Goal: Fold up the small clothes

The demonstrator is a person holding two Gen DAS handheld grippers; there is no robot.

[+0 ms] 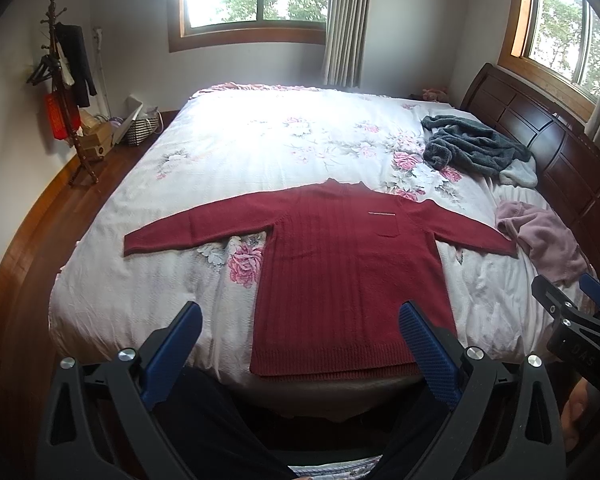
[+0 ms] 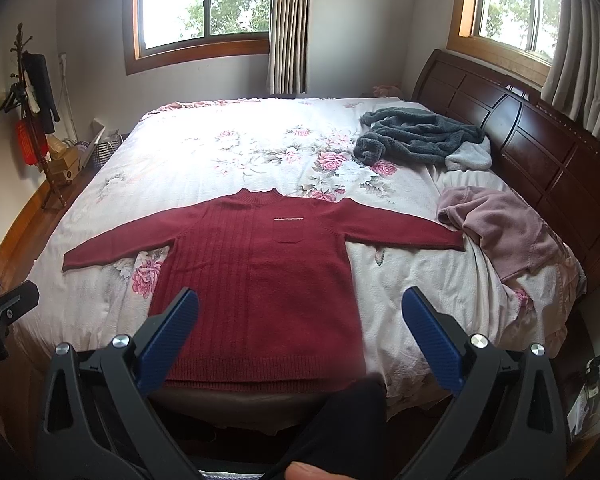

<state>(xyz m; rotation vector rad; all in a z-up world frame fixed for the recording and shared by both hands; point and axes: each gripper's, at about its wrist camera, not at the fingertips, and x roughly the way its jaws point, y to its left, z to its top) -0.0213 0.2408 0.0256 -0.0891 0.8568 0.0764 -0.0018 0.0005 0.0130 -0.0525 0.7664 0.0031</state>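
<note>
As I hold above the bed's [image 1: 112, 280] edge:
Sweater [image 1: 340, 264]: flat, sleeves spread.
Left claw [image 1: 300, 344]: spread wide, empty.
Right claw [image 2: 300, 332]: spread wide, empty.

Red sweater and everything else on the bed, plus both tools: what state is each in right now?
Red sweater: spread flat, unfolded, sleeves out to both sides.
Grey fleece garment: crumpled heap near the headboard.
Pink garment: bunched up, unfolded, beside the sweater's sleeve end.
Left tool: open, holding nothing.
Right tool: open, holding nothing.
</note>
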